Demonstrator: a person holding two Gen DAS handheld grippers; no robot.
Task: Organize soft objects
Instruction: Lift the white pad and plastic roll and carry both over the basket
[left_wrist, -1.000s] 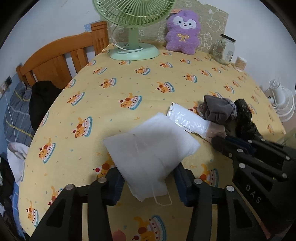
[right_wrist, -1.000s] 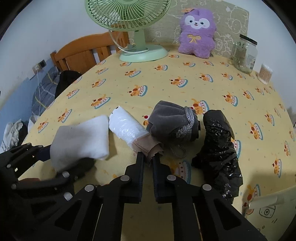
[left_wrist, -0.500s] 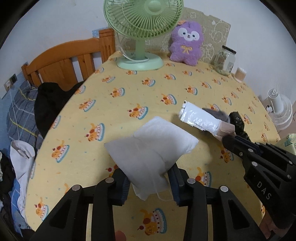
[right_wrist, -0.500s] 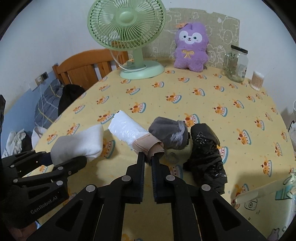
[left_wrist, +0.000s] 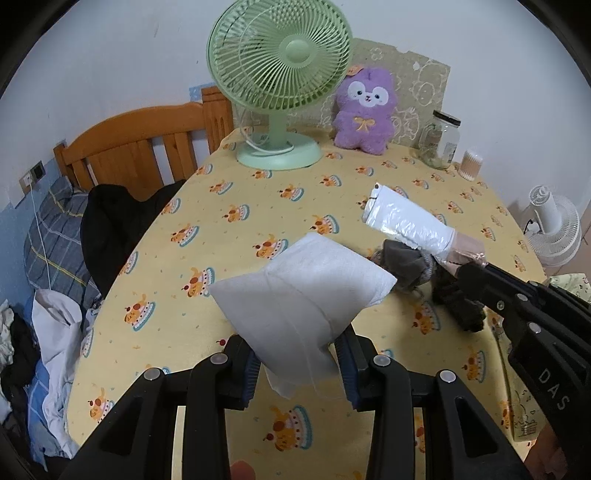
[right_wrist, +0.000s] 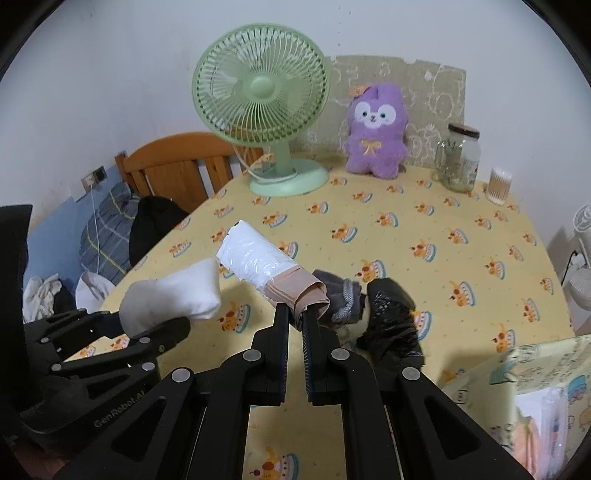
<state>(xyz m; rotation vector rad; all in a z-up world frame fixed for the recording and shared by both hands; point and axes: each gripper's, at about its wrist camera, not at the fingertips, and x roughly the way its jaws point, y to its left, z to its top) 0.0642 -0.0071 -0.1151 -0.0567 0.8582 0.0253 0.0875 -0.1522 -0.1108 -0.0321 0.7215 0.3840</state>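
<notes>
the left gripper (left_wrist: 297, 363) is seen with its jaws partly closed around a white pillow (left_wrist: 301, 302), gripped at its lower edge and held above the counter (left_wrist: 236, 236). the pillow's bottom corner is hidden behind the jaws, and a thin loop of string hangs below it. in the right wrist view the same pillow (right_wrist: 173, 297) is seen held up at the left, with the left gripper (right_wrist: 155, 325) beneath it.

the right gripper (right_wrist: 294, 325) is seen with its jaws nearly closed, pinching the beige end of a white roll (right_wrist: 255, 258) wrapped in crinkled plastic. the roll is held clear of the counter (right_wrist: 424, 229) and points away toward the fan (right_wrist: 260, 98). in the left wrist view the roll (left_wrist: 406, 221) is seen at the right, with the right gripper (left_wrist: 467, 269) at its beige end; how far those jaws are apart cannot be told from that side.

a grey cloth bundle (right_wrist: 341, 295) and a black plastic bag (right_wrist: 391, 317) lie on the counter, touching each other, just beyond the right jaws. the bundle is partly hidden by the roll and the jaws. at the far edge of the counter a purple plush toy (right_wrist: 376, 136), a glass jar (right_wrist: 458, 158) and a tub of cotton swabs (right_wrist: 499, 186) are seen. a patterned box (right_wrist: 524, 398) is cut off at the lower right.
</notes>
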